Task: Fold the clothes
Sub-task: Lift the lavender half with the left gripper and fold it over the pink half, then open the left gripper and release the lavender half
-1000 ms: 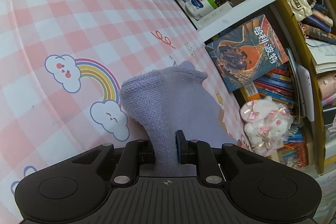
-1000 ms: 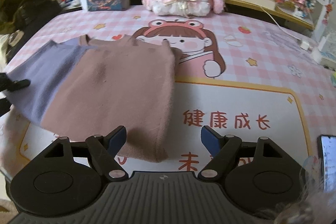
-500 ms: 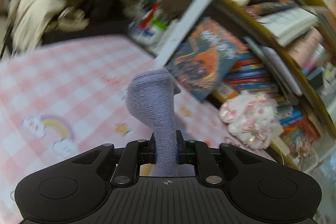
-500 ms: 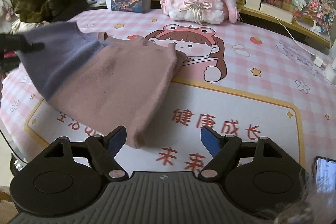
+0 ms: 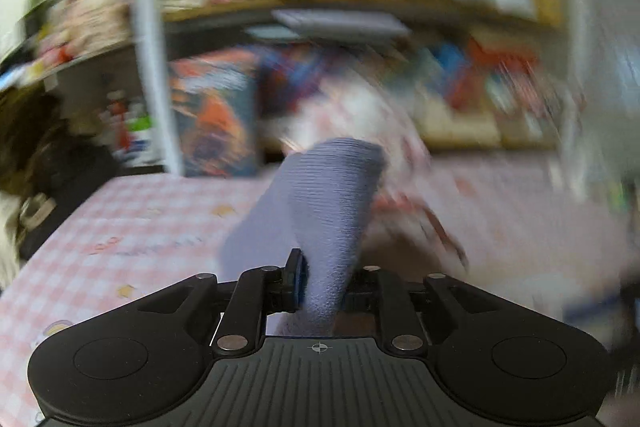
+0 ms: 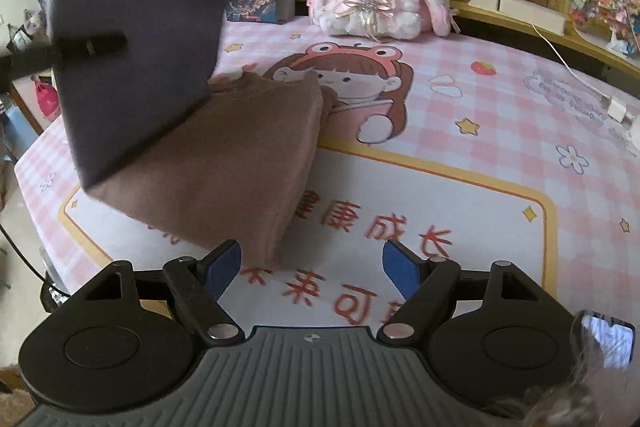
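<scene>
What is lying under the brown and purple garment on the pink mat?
Under the garment, the pink cartoon mat shows around its edges, with red characters partly covered. The left hand-held gripper lifts the purple end; whatever else lies beneath the brown part is hidden.

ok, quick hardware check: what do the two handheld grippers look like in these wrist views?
Both look alike. The left gripper and right gripper are matte black plastic: a ribbed grey-black centre plate with a small crosshair mark, a round disc moulded on each side, and angled linkage arms with silver pivot screws. Finger pads are blue. No cables on either gripper, and no sleeves, show clearly.
</scene>
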Tool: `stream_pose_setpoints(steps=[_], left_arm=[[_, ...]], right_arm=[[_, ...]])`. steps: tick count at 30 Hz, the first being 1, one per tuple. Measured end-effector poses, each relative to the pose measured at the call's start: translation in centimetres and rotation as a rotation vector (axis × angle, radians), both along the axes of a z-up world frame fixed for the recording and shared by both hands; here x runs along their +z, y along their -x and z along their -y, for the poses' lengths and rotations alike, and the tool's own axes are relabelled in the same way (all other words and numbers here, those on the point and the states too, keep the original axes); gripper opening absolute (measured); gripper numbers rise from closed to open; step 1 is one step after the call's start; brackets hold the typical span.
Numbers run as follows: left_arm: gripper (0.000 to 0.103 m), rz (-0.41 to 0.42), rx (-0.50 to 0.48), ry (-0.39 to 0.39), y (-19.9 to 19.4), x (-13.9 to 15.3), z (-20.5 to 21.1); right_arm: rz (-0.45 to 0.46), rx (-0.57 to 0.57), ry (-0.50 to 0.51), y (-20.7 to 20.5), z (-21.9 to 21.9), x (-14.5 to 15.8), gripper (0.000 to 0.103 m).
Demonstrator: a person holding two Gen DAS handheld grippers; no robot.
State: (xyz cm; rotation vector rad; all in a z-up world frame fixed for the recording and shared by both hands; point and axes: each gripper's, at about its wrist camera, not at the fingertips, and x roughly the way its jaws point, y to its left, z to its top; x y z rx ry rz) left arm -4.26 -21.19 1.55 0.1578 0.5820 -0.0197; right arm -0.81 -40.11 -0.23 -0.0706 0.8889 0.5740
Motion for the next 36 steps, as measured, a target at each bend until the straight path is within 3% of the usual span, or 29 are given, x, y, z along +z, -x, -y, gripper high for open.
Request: stream_pose_setpoints(steps=[2,5,6,9,14,20,24,28,31,36], left_arm=[[0.037,-0.109,-0.077,-0.087,0.0,-2.7,2.8],[0.054,-0.144,-0.117,-0.203,0.3,-4.9,5.2],[0.055,-0.146,-0.12,-0.204,0.4,-4.9,5.4],[0.058,-0.142,-0.117,-0.148,0.8,-4.0,5.0],[0.065,-0.107,-0.111,0.011,2.6,-1.4,3.2],[0.066,0.002,-0.116,0.208,4.5,2.5,0.4],[0.066,0.029,-0.01,0.26,3.5,2.1,-2.3],[0.058,0.056,0.096,0.313,2.6,1.7,-5.0],[0.05,-0.019,0.082,0.296,1.3,-0.3,-5.0],[0.05,-0.07,0.046,0.25,1.2,-1.5,-4.0]], right_arm=[[-0.012,-0.005,-0.005,-0.2,1.0,-0.3,0.077],[-0.037,-0.025,-0.012,-0.5,2.4,-0.8,0.077],[-0.047,-0.036,-0.016,-0.8,2.9,-0.9,0.077],[-0.076,-0.07,-0.033,-1.5,4.1,-1.2,0.077],[-0.125,-0.109,-0.1,-2.9,5.3,-1.0,0.077],[-0.128,-0.08,-0.17,-4.4,4.3,0.2,0.077],[-0.137,-0.035,-0.201,-4.7,2.9,0.7,0.077],[-0.16,0.007,-0.244,-4.5,1.8,1.0,0.078],[-0.18,0.028,-0.28,-4.4,1.2,1.3,0.079],[-0.223,0.04,-0.324,-5.1,0.1,1.3,0.079]])
